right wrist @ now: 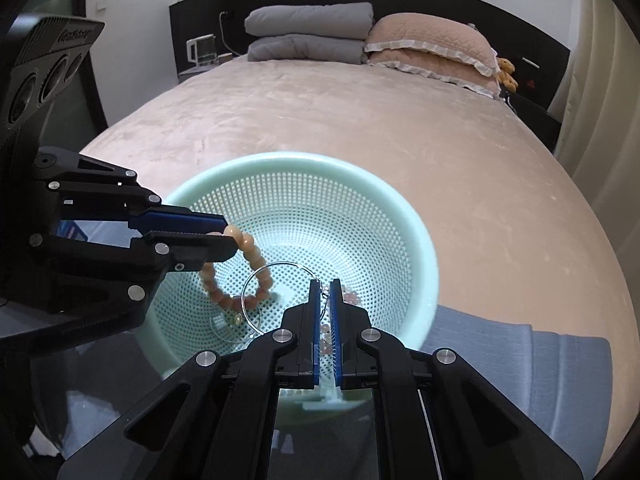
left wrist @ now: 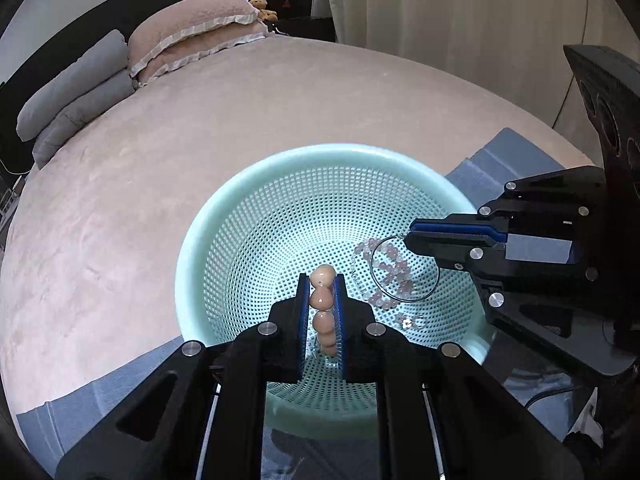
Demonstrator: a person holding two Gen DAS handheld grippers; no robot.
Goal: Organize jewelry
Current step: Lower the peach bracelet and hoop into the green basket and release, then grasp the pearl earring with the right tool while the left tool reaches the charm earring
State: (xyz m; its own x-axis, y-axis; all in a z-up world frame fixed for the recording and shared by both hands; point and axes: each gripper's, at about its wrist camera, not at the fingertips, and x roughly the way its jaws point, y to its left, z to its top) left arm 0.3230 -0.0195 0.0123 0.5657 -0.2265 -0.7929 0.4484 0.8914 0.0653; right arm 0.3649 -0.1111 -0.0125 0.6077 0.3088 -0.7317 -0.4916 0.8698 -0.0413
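Bed (left wrist: pixel 160 168): pink plush cover, carries everything; lies ahead of and beneath both hand-held grippers.

Basket (left wrist: pixel 192 240): mint-green perforated plastic, round, directly below both sets of fingers. Judged light and stiff; the rim is the place to hold it.

Left hand-held gripper (left wrist: pixel 322 280): fingers drawn together on the peach bead bracelet (right wrist: pixel 256 264), which hangs as a loop over the basket. Beads look hard and smooth and the loop hangs limp, so it is likely to swing; pinching across a bead, as here, suits it.

Right hand-held gripper (right wrist: pixel 324 286): fingers pinched on the thin wire hoop (right wrist: pixel 276 268), which stands out to its left above the basket floor. Judged very light, springy and easily bent; needs a gentle hold.

Pale pink bead strand (left wrist: pixel 386 270): loose in the basket bottom, under the hoop.

Small clear pieces (left wrist: pixel 408 322): on the basket floor, too small to identify.
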